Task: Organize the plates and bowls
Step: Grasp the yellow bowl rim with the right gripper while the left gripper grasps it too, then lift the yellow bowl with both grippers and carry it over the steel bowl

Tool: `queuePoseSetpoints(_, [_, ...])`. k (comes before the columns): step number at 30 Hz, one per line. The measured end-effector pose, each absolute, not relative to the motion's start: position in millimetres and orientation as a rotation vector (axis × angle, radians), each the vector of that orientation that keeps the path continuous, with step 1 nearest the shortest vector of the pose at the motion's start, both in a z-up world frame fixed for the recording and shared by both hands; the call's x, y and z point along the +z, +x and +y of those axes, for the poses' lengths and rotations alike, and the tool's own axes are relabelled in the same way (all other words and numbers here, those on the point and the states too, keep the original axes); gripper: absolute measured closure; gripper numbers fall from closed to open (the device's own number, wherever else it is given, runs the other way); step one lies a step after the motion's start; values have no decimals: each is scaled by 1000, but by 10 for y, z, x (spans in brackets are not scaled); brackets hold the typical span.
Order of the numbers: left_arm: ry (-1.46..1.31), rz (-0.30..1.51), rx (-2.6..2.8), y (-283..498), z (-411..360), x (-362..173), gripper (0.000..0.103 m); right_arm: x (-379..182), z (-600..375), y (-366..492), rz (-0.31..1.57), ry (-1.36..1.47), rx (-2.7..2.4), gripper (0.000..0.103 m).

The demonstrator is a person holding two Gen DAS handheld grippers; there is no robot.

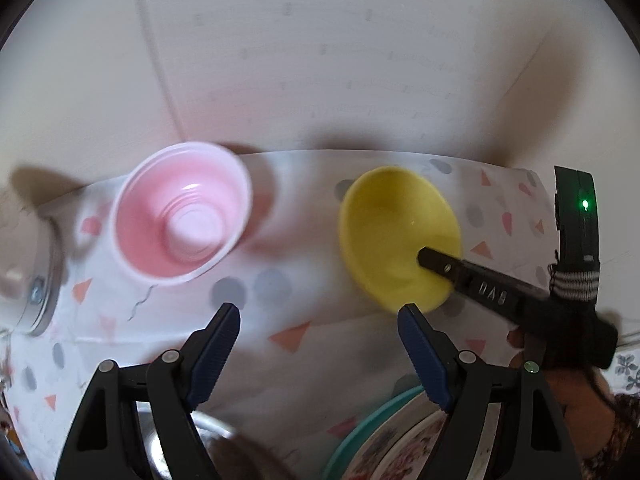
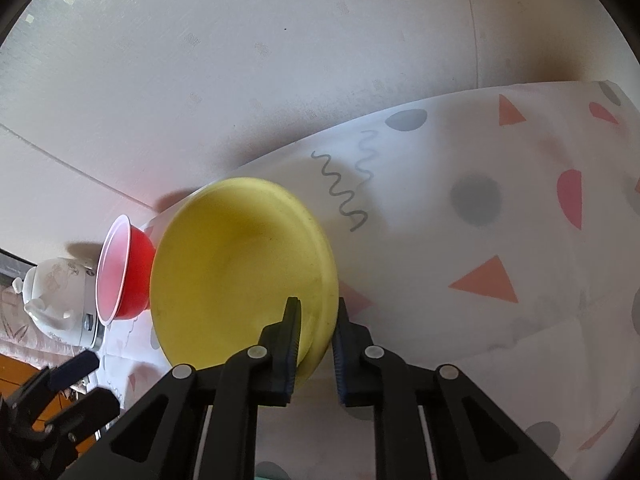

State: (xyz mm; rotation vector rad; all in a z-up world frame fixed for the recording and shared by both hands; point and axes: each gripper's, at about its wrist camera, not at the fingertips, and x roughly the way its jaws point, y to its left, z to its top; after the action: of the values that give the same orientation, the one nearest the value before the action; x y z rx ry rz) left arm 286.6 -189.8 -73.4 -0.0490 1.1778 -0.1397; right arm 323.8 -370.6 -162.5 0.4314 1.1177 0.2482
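A yellow bowl is tilted above the patterned tablecloth; it fills the middle of the right wrist view. My right gripper is shut on its rim, one finger inside and one outside; the inner finger shows in the left wrist view. A pink-lined red bowl stands left of it, also in the right wrist view. My left gripper is open and empty, in front of both bowls.
A white wall stands close behind the table. A white teapot sits at the left. A teal-rimmed floral plate and a metal bowl lie under my left gripper. The tablecloth extends to the right.
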Motion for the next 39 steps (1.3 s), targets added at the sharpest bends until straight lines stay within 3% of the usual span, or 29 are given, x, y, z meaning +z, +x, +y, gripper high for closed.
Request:
queuePoseSetpoints(9, [-62,1203,-156,3170,-2112,-918,31,-1665,-3726,3202,1108,414,265,91])
queuePoseSetpoints(14, [-53,1245,-177,3260,-2194,-1043,56,-1687,-3721,3202,1106,416,271,91])
queuePoseSetpoints(18, [-33,1252,-186,3282,-2269,-1111,60,-1695,-3759,3204,1104,420,279,91])
queuePoseSetpoints(24, [37,1274,-176,3320,-2308,-1209,82,-1700,-3794,3184,1101,416,288,91])
queuePoseSetpoints(39, [55,1259,-209,3287,-2290,-1159,84,-1641,-3767,3167,1105,425,241,91])
